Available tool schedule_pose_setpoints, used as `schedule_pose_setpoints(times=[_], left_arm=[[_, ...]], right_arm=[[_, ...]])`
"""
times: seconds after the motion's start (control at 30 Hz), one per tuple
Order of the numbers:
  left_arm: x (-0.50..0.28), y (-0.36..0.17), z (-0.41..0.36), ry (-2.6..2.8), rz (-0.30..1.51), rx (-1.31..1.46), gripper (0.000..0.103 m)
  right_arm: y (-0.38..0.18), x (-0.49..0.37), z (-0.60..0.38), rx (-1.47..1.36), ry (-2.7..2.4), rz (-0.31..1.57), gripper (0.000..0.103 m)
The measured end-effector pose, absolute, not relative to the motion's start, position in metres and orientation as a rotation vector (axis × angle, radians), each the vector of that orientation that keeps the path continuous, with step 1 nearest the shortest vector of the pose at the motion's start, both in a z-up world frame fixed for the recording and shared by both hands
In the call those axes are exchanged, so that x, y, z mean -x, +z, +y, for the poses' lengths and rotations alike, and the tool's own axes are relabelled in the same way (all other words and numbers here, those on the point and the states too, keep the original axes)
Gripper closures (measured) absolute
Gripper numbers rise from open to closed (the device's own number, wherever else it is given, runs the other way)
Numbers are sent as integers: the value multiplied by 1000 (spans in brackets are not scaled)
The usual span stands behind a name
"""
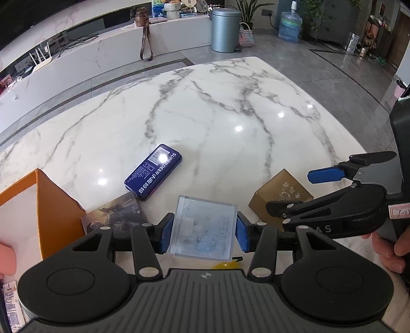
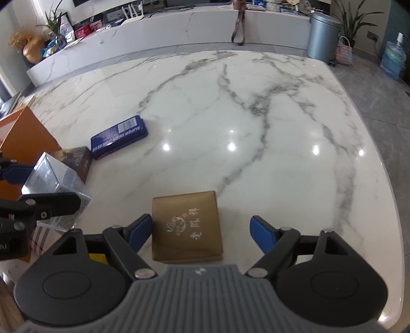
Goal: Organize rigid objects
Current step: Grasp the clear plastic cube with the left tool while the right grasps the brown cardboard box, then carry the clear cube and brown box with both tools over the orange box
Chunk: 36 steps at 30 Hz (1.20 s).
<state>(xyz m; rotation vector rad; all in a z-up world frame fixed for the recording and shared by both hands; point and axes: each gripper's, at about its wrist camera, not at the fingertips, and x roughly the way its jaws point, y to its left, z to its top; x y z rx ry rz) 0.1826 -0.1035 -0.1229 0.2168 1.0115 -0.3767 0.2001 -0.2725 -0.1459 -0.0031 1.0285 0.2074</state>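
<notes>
We see grey cylindrical metal bin (image 1: 225,29) on grey tiled floor (image 1: 330,69), blue water jug (image 1: 290,25) near it, brown strapped bottle (image 1: 141,17) on long white marble counter (image 1: 102,48).

- Bright, even indoor light; round ceiling-lamp reflections dot the glossy desk (image 1: 230,107).
- A hot white glare spot washes out part of the blue tin (image 1: 153,171).
- Fisheye bending curves the edges, corners go dark.
- Right wrist view slightly soft; shadows faint.
</notes>
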Motion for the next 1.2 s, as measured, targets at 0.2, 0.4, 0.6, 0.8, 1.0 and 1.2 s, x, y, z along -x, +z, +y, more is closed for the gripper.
schedule_pose_setpoints(times=[0.2, 0.4, 0.6, 0.8, 1.0, 1.2], left_arm=[[-179, -121, -102, -375, 1013, -214, 47], [-173, -114, -98, -369, 1004, -201, 47], [-164, -102, -92, -373, 981, -170, 47], [-150, -77, -80, -366, 929, -121, 47], [-133, -44, -55, -348, 861, -58, 47], [-121, -17, -9, -268, 817, 3, 47]], right_arm=[[-149, -199, -262, 71, 210, 1047, 26], [-152, -198, -263, 62, 211, 1060, 43], [-143, -187, -267, 41, 186, 1043, 43], [-118, -165, -269, -57, 192, 1018, 43], [-77, -149, -248, -72, 244, 928, 43], [-39, -138, -208, -57, 345, 837, 43]])
